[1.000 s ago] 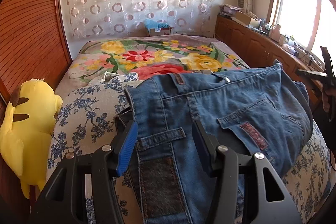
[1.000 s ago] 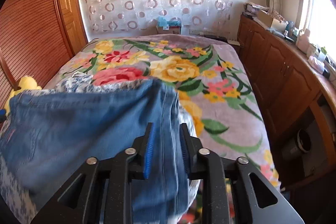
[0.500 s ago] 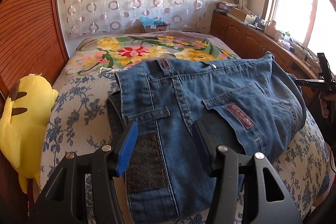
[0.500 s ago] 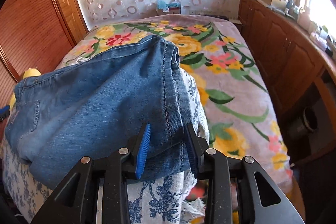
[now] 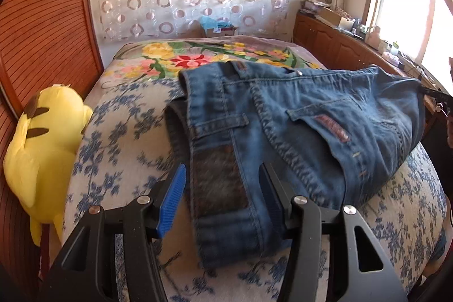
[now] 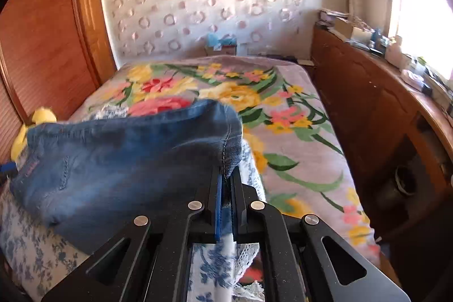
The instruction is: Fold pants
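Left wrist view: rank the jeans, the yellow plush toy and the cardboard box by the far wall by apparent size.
1. jeans, largest.
2. yellow plush toy.
3. cardboard box, smallest, though it sits farthest from the camera, so its real size is unsure.

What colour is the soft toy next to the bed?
The soft toy is bright yellow with dark brown stripes, clearest in the left wrist view.

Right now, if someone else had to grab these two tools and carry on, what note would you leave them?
Right gripper: jaws shut on the jeans' edge, fabric pinched between them.
Left gripper: jaws open, astride the jeans' near end, not pinching.
Jeans: bunched on the blue-flowered cover on the bed, waistband away from the camera, back pockets up.
Done: one edge gripped.
Left: close the left jaws, spread the jeans flat, then fold them.
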### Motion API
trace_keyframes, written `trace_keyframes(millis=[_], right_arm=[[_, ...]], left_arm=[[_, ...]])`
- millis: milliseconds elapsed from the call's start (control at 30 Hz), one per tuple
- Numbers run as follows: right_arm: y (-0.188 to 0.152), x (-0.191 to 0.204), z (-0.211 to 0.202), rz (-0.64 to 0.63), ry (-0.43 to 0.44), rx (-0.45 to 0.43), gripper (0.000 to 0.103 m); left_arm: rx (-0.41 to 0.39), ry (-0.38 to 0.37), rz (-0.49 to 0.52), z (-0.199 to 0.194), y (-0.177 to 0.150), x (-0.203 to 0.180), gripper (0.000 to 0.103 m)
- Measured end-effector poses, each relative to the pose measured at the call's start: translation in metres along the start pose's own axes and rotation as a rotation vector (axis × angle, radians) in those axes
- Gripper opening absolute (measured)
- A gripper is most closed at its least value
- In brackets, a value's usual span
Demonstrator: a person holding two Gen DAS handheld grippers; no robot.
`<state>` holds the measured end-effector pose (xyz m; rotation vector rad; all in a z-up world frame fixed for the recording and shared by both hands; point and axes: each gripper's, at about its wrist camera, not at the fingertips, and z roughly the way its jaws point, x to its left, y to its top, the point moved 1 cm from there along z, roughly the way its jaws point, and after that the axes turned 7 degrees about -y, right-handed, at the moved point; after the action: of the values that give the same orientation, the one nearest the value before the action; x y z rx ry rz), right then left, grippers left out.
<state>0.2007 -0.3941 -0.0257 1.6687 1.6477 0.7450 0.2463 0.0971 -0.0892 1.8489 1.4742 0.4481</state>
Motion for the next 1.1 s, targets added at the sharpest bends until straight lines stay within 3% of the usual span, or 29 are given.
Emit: trace_keyframes(millis=[200,533,833,1067,1100], right_arm=[[-0.029,-0.007,0.016,0.027,-0.025,0.081,0.005],[-0.038,0.028,-0.012,0.019,0.023,0.016,0.027],[-0.084,0.076,-0.027,-0.07,0.195,0.023,0.037],[-0.099,0.115,-0.01,-0.188,0.23,0.066,0.038],[-0.098,0.12,-0.01,-0.202,0.226,0.066,0.043]], left_arm=[[0.01,-0.01,-0.034,-0.009,-0.017,0.009,0.055],[0.013,-0.077,-0.062,-0.02,-0.032,0.011,0.045],[0.033,-0.124,-0.082,-0.016,-0.043,0.008,0.041],[0.047,-0.117,-0.069,-0.013,-0.043,0.005,0.041],[0.049,-0.115,-0.069,-0.012,-0.043,0.004,0.041]])
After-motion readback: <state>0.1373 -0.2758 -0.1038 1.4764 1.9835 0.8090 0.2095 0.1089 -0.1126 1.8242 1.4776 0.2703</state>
